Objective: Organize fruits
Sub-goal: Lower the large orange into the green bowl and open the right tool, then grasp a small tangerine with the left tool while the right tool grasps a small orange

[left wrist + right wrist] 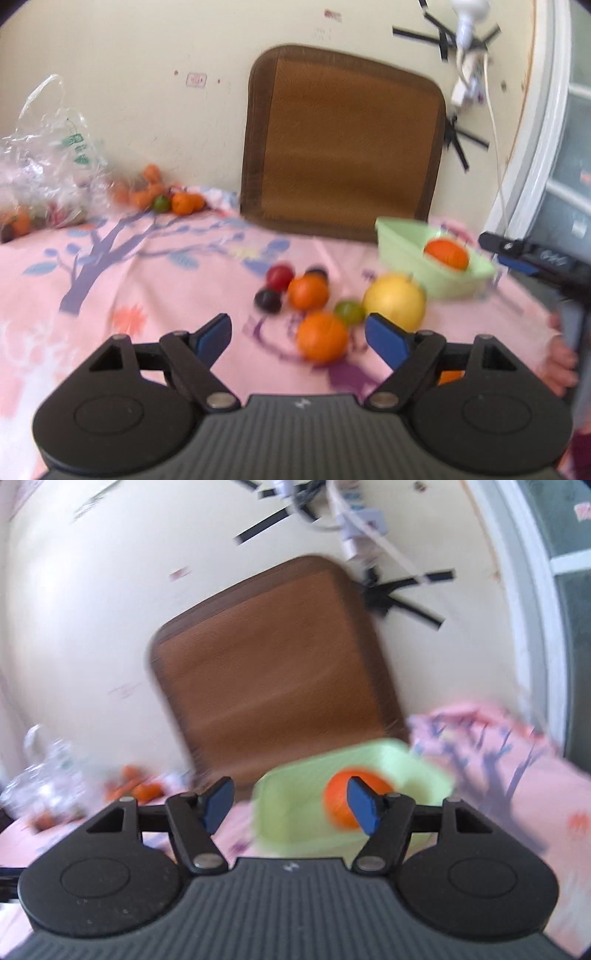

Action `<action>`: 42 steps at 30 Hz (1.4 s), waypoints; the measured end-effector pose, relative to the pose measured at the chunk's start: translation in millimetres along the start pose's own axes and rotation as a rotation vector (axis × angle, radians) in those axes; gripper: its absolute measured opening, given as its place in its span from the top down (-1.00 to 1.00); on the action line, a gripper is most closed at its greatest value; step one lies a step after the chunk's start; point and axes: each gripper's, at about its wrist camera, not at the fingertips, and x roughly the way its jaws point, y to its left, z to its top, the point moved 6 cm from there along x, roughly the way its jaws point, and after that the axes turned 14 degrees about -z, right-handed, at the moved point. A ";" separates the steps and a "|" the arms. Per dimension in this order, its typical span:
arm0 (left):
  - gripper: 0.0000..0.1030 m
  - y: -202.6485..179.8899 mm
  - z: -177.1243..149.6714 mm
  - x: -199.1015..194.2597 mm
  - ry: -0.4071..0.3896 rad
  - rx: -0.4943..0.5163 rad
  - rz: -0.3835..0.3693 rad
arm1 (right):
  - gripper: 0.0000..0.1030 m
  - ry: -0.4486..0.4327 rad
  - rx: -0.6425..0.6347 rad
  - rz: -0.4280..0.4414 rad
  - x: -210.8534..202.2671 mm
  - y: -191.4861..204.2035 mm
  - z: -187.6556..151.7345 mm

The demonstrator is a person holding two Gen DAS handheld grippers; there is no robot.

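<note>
Fruit: I see a loose cluster on the pink sheet [155, 280] — oranges [322, 336], yellow one [394, 302], small red [279, 277], dark, green pieces.
Bowl [406, 243]: pale green, one orange [446, 253] inside.
Left hand-held gripper [298, 334]: wide, empty.
Right hand-held gripper [291, 805]: my jaws apart, gripping nothing.

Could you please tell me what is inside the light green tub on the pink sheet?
One orange lies inside the light green tub. The tub's near wall hides part of its floor in the left wrist view, and the right hand-held gripper covers part of it in the other.

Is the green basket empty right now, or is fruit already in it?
Not empty: one orange fruit lies inside the green basket, seen in both wrist views. Other fruits lie outside on the cloth.
</note>
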 end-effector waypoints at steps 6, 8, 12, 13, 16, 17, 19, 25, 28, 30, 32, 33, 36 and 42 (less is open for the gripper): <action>-0.59 -7.6 -28.8 -4.9 0.018 0.106 0.013 | -0.25 0.069 -0.029 0.057 -55.2 27.4 -51.5; -0.59 -12.9 -33.2 -3.3 0.034 0.143 0.016 | -0.15 0.087 -0.085 0.062 -65.3 41.6 -66.1; -0.59 -18.5 -37.4 -1.8 0.037 0.185 0.001 | -0.04 0.094 -0.224 0.034 -72.7 65.7 -86.0; -0.59 -19.5 -38.1 -3.1 0.032 0.189 -0.001 | 0.03 0.108 -0.227 0.030 -68.7 67.7 -88.0; -0.59 -21.2 -39.2 -7.2 0.015 0.193 -0.012 | 0.09 0.113 -0.236 0.001 -61.5 69.2 -87.4; -0.59 -19.9 -38.6 -6.6 0.021 0.192 -0.016 | 0.09 0.115 -0.230 0.000 -59.1 67.1 -87.8; -0.59 -19.0 -37.0 -0.5 0.052 0.183 -0.028 | 0.09 0.133 -0.220 -0.012 -53.3 64.2 -88.3; -0.59 -22.7 -13.2 27.2 0.082 0.235 -0.041 | 0.08 0.161 -0.208 -0.001 -35.0 66.7 -86.0; -0.58 -23.3 -6.2 46.5 0.107 0.256 -0.020 | 0.08 0.196 -0.224 -0.001 -24.2 71.3 -87.7; -0.46 -19.5 -4.2 55.8 0.120 0.255 0.015 | 0.08 0.226 -0.238 -0.002 -17.1 73.2 -89.8; -0.30 -15.0 -5.5 61.5 0.126 0.233 0.020 | 0.09 0.231 -0.243 -0.001 -14.3 73.1 -90.3; -0.03 -13.3 -8.0 65.2 0.146 0.223 0.023 | 0.10 0.232 -0.249 -0.003 -14.1 73.4 -90.9; 0.20 -11.8 -10.3 67.0 0.166 0.215 0.016 | 0.36 0.215 -0.286 -0.031 -16.5 77.6 -93.3; 0.20 -24.1 -23.1 52.0 0.159 0.164 -0.082 | 0.37 0.175 -0.260 -0.038 -28.7 71.2 -90.6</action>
